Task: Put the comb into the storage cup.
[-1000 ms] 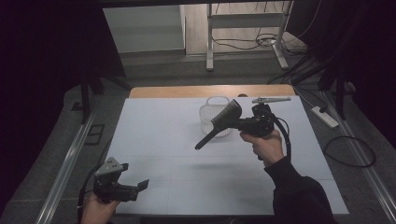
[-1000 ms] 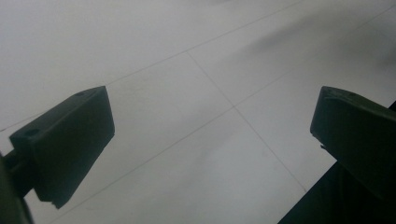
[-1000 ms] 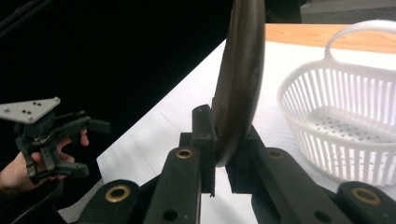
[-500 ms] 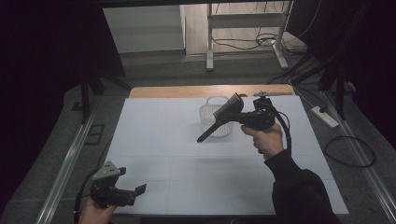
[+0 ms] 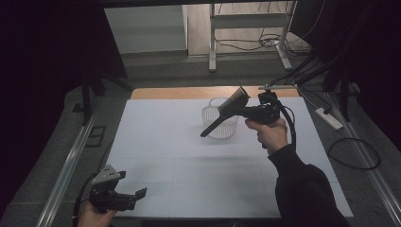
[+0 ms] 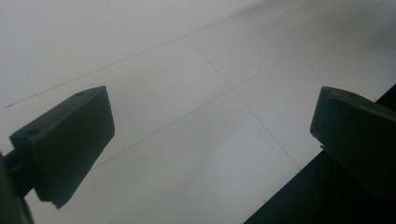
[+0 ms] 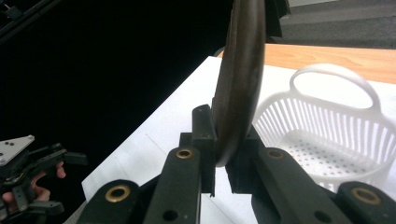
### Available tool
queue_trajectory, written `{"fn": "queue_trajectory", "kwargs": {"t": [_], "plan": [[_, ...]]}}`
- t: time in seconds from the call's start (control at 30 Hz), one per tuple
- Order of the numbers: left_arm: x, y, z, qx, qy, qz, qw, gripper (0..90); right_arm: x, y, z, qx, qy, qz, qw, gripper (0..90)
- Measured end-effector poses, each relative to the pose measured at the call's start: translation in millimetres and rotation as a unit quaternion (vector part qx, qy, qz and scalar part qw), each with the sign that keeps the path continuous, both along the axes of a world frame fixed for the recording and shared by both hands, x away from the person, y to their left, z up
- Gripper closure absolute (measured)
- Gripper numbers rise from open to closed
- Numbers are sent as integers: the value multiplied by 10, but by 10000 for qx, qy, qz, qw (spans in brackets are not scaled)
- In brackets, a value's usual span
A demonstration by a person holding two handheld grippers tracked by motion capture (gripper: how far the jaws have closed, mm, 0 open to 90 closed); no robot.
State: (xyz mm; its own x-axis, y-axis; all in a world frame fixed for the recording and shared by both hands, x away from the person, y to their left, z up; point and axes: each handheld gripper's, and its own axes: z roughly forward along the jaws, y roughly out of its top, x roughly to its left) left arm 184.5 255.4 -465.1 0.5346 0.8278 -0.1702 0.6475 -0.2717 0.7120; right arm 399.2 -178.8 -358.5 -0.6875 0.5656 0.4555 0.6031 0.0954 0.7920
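Right claw (image 5: pixel 249 111) is clenched on a dark brush (image 5: pixel 227 111), held in the air just above the white basket (image 5: pixel 220 126). Left claw (image 5: pixel 138 194) is released. Risk: the narrow grip lets the brush pivot, striking the basket rim.

A white-covered table (image 5: pixel 156 142) carries a white slotted basket (image 5: pixel 218 124) near its far edge.
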Motion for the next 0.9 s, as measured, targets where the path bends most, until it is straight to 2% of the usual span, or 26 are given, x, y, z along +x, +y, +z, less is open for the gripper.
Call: {"fn": "queue_trajectory", "kwargs": {"t": [0.53,0.9], "plan": [[-41,20,14,-23,-38,24,10000,0,175,-41,92,15,-19,-287,9996,835],[-39,26,11,-64,-26,-3,10000,0,296,-33,156,-63,-69,-456,9989,835]]}}
